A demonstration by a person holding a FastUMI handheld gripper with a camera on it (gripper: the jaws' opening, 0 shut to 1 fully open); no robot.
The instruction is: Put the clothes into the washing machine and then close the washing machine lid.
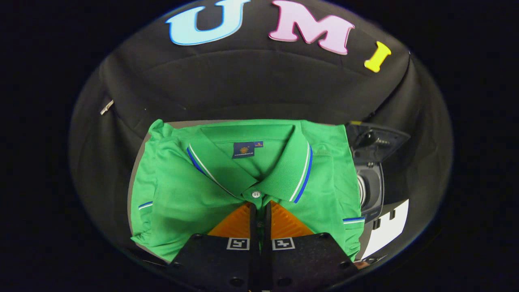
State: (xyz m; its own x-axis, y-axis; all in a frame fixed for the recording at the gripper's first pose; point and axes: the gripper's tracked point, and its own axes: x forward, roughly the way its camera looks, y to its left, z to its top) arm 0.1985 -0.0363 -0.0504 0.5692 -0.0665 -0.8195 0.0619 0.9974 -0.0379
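I see a green polo shirt [178,190] lying folded and flat on a grey table [136,170], and I take the shirt as my landmark. At its left side a folded sleeve with a blue and white band [145,205] sits near the hem edge, and the table shows as a thin strip just beyond that side. The shirt lies with its collar [292,170] at the far end and its body running toward me, so the long axis goes from my fingers straight out to the booth wall. The collar, edged in blue and white stripes, opens away from me; a dark label [243,149] sits inside the neck, and a white button [256,194] closes the placket just below the collar.

My gripper [260,213] rests over the near middle of the shirt, right below the button. Its fingers stand almost together, with a thin slit between them, and a bit of green fabric shows in that slit. I cannot tell whether they are pinching the cloth or merely pressed down on it.

To the right of the shirt, close beside its edge, stands the washer [371,190], its lid [379,140] raised and the drum opening showing below it. A white sheet [387,231] lies near the washer's base.
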